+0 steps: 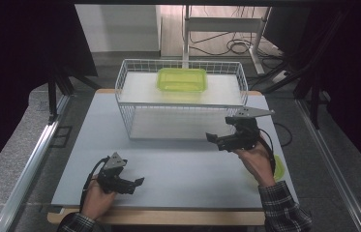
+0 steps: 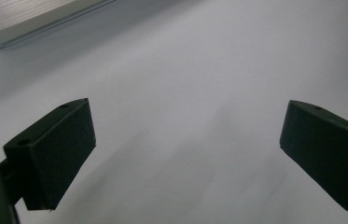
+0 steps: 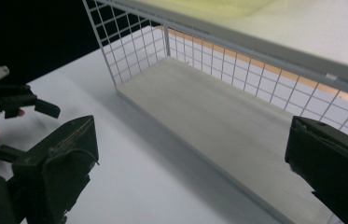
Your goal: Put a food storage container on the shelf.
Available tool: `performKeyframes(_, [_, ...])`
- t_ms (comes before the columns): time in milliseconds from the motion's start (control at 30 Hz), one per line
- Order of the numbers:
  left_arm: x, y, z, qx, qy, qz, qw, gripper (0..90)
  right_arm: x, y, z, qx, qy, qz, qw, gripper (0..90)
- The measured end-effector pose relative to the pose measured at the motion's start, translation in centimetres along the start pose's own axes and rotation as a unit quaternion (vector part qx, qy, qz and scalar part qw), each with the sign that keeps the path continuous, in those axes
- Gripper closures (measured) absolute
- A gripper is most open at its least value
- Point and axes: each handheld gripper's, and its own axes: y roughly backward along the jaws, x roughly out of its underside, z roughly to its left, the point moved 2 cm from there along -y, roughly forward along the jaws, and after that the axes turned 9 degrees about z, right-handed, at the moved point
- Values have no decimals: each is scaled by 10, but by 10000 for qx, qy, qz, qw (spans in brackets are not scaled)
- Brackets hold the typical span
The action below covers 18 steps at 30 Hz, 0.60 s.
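You are working at a pale grey table (image 1: 178,169) with dark curtains hanging on both sides and a floor with cables lying beyond its far edge. A white wire rack (image 1: 125,104) is standing across the far half of the table, its two shelves running side to side. A lime tub (image 1: 182,79) is sitting on the top shelf, toward the rack's back edge and near its middle. You are holding your right gripper (image 1: 217,140) just off the rack's front right corner, above the table, with its jaws standing wide apart and gripping nothing; in the right gripper view they are facing the lower shelf (image 3: 227,126). Your left gripper (image 1: 137,183) is hovering near the table's near left corner, well apart from the rack, its jaws also spread wide over bare table (image 2: 185,93). A green lid (image 1: 278,166) is peeking out behind your right hand (image 1: 255,162), near the right edge.
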Motion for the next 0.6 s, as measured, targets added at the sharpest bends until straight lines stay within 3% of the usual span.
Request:
performKeyframes(167, [0,0,0,-17,-1,-2,10000,33,15,1,4,71,-130,-28,9999,33])
performKeyframes(600, [0,0,-2,-20,-62,26,10000,32,39,-1,12,309,-174,80,9993,50])
